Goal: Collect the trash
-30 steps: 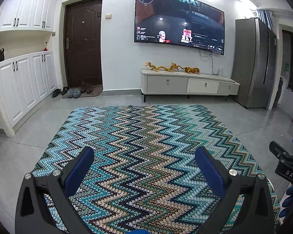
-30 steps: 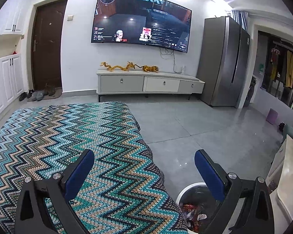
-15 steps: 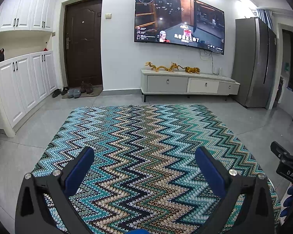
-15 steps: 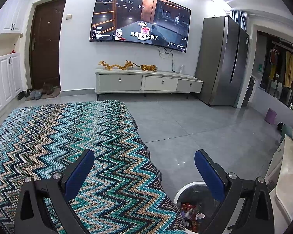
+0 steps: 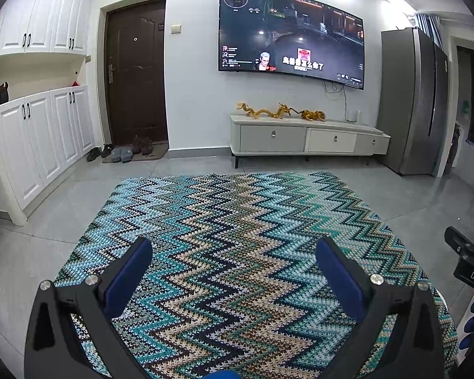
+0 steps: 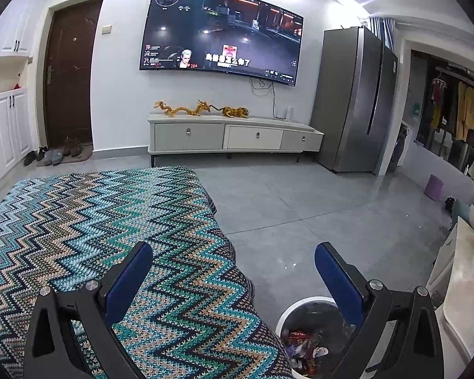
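Both tools are spread wide and carry nothing: the left tool (image 5: 233,260) hangs over the teal zigzag knitted cloth (image 5: 237,237) on the desk, the right tool (image 6: 233,260) over its right edge. No loose trash shows on the cloth. Wrappers lie in the white round waste bin (image 6: 300,308), on the floor below and just right of the right tool, the nearer one.
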